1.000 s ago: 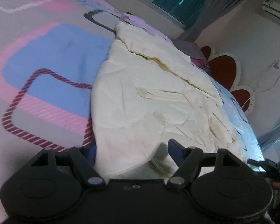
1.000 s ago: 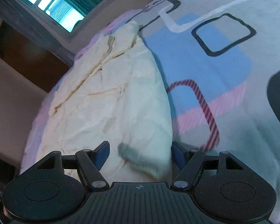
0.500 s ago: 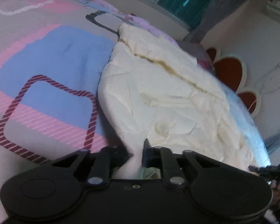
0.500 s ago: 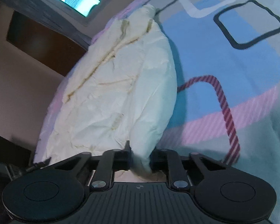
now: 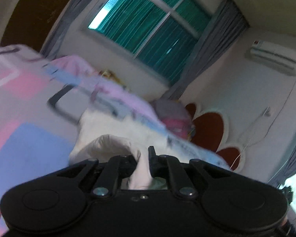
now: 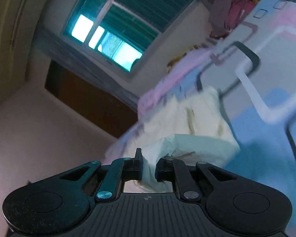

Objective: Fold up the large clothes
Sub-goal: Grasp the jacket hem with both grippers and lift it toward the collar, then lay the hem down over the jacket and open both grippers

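Patterned bedsheet (image 5: pixel 25 138) w/ cream garment (image 6: pixel 197 126), green-curtained window (image 5: pixel 148 25) behind.

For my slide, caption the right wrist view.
Right tool shut on cream garment, lifting its edge above the patterned bedspread.

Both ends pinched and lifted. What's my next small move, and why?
Probably carry both forward over the garment's far end. The left hand-held gripper and right hand-held gripper are each shut on the cream garment, whose near edge is raised off the bed.
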`<action>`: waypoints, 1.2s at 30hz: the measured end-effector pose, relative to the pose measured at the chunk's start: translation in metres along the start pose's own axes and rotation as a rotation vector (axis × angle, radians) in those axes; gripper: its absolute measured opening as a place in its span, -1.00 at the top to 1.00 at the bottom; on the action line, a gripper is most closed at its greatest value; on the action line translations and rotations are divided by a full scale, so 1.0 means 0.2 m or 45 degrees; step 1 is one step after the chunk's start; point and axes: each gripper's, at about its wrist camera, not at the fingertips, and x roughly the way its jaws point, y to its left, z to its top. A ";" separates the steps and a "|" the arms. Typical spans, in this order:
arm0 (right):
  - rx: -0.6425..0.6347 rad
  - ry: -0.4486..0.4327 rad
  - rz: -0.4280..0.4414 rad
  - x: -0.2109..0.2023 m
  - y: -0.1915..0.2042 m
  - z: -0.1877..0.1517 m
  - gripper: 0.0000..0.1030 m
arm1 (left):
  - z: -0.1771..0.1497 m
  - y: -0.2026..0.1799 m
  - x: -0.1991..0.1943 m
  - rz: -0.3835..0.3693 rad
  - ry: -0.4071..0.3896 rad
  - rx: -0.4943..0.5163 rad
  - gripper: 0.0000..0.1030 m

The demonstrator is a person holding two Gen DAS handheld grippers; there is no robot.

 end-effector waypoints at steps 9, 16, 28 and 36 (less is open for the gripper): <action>0.132 0.004 -0.070 0.66 -0.12 0.60 0.80 | 0.46 0.12 0.80 -0.048 0.025 0.000 0.86; 0.393 0.021 -0.047 1.13 -0.57 0.82 -0.11 | 0.56 0.48 1.41 0.082 0.173 -0.078 0.59; -0.225 0.224 -0.500 1.35 -0.58 0.79 -0.63 | 0.56 0.75 1.67 0.205 0.452 0.041 -0.76; -0.381 0.255 -0.499 1.48 -0.57 0.70 0.68 | 0.49 0.71 1.72 0.072 0.473 0.194 0.93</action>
